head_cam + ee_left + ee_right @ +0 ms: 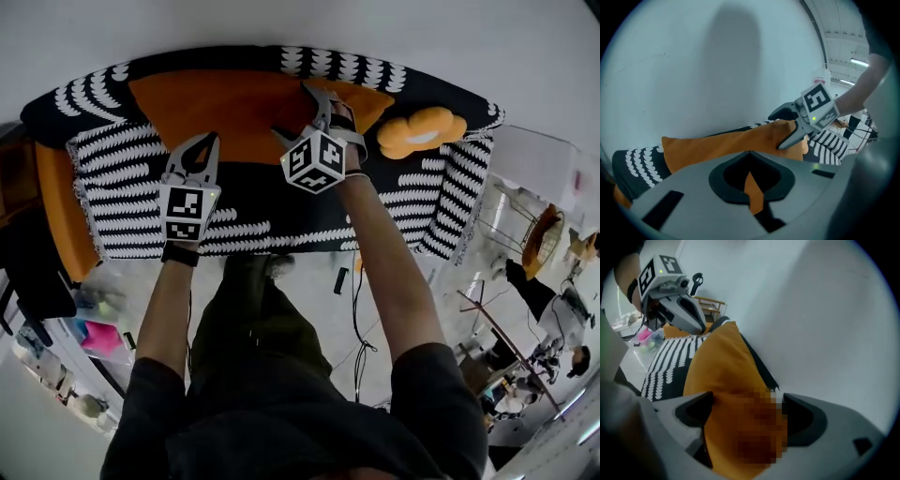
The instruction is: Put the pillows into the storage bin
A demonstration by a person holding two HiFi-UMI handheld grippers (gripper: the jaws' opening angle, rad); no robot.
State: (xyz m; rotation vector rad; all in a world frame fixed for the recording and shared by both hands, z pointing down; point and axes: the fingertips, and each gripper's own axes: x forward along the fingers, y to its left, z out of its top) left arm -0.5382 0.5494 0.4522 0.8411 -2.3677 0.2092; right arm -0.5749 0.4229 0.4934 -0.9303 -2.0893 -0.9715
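Observation:
A large orange pillow leans against the back of a sofa draped in a black-and-white patterned blanket. My right gripper stands open at the pillow's right upper corner, and that corner fills the space between its wide jaws. From the left gripper view, the right gripper straddles the pillow with one finger on each side. My left gripper hovers over the blanket near the pillow's left end, shut and holding nothing. An orange cloud-shaped pillow lies on the sofa's right end.
A white wall rises right behind the sofa. A wire-frame basket and other furniture stand to the right. Cables trail over the pale floor in front. Coloured clutter and a wooden piece sit at the left.

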